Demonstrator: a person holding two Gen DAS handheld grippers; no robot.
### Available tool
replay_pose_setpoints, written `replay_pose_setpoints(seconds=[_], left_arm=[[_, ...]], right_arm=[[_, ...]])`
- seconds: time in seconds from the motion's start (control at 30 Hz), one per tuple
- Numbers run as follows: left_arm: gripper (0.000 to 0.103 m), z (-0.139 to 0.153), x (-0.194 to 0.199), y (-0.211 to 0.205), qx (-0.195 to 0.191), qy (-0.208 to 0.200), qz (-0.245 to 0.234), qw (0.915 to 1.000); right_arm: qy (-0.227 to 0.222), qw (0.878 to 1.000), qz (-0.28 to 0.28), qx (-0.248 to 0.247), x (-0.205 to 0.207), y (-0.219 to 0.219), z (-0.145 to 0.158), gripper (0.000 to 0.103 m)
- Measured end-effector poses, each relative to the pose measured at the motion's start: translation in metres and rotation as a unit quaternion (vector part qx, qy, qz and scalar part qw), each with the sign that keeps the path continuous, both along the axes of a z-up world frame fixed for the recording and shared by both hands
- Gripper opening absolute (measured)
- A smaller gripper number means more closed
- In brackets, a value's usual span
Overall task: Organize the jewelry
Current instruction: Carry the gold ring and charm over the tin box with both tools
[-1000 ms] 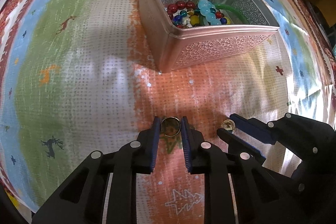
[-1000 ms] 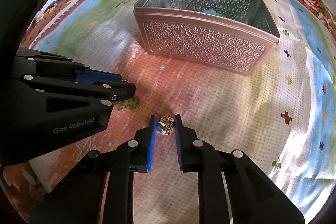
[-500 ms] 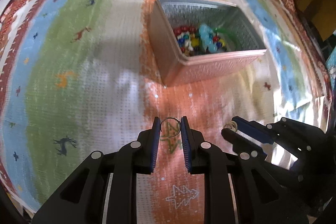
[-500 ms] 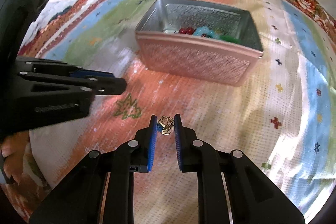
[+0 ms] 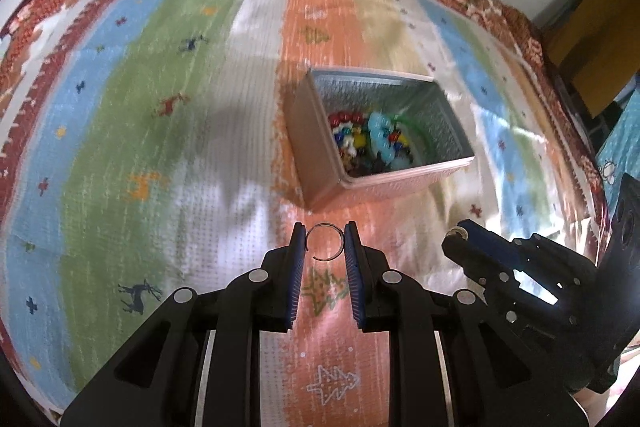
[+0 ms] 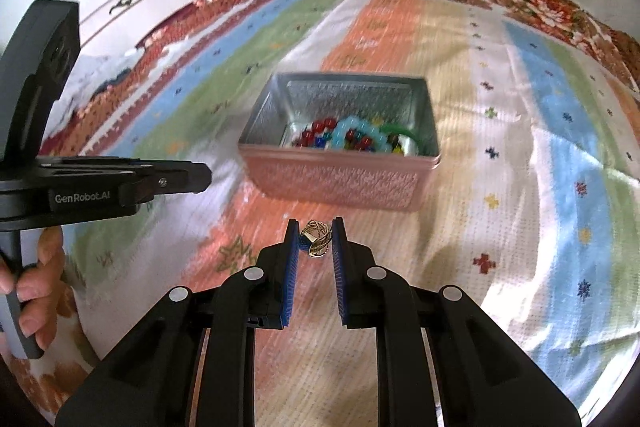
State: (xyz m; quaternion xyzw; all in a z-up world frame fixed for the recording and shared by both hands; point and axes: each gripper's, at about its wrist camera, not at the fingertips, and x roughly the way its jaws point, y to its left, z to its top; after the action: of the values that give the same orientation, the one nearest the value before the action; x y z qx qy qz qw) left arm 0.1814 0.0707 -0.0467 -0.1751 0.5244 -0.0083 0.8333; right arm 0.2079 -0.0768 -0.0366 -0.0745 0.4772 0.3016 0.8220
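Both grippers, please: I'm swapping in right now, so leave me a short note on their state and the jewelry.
Left gripper: shut on a thin plain ring, held above the cloth.
Right gripper: shut on a gold wire ring, also off the cloth.
Tin box: open, ahead of both, with bead bracelets already inside.
Left to do: carry both rings over the box and release them.

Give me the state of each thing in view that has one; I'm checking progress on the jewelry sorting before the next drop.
Left gripper: shut on a thin ring, raised above the cloth.
Thin ring: pinched between the blue pads.
Right gripper: shut on a gold woven ring.
Gold woven ring: clamped, off the cloth.
Metal box: open, no lid, upright.
Beaded bracelets: piled inside the box.
Striped cloth: spread flat under the box.
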Motion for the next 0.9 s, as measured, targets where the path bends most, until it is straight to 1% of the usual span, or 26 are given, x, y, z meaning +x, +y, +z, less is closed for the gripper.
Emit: replay_pose_setpoints(seconds=[0.2, 0.33, 0.4, 0.53, 0.63, 0.77, 0.9], left_arm=[[0.019, 0.015, 0.000, -0.005, 0.001, -0.050, -0.002, 0.9988], [0.019, 0.028, -0.003, -0.012, 0.020, -0.091, -0.009, 0.9956], [0.019, 0.033, -0.003, -0.017, 0.028, -0.111, -0.016, 0.9933], [0.019, 0.042, -0.002, -0.027, 0.054, -0.150, -0.032, 0.9867], [0.019, 0.047, -0.001, -0.032, 0.063, -0.173, -0.041, 0.9820], [0.019, 0.049, 0.004, -0.035, 0.075, -0.196, -0.051, 0.9764], [0.019, 0.046, 0.014, -0.036, 0.088, -0.198, -0.058, 0.9746]], right_arm=[[-0.017, 0.999, -0.020, 0.021, 0.008, -0.007, 0.009, 0.017], [-0.025, 0.999, -0.028, 0.034, 0.013, -0.012, 0.015, 0.017], [-0.027, 0.998, -0.030, 0.039, 0.016, -0.013, 0.017, 0.017], [-0.031, 0.998, -0.033, 0.046, 0.023, -0.015, 0.021, 0.017], [-0.033, 0.998, -0.033, 0.050, 0.029, -0.016, 0.024, 0.017], [-0.036, 0.998, -0.030, 0.051, 0.036, -0.018, 0.026, 0.017], [-0.035, 0.997, -0.033, 0.062, 0.042, -0.021, 0.029, 0.017]])
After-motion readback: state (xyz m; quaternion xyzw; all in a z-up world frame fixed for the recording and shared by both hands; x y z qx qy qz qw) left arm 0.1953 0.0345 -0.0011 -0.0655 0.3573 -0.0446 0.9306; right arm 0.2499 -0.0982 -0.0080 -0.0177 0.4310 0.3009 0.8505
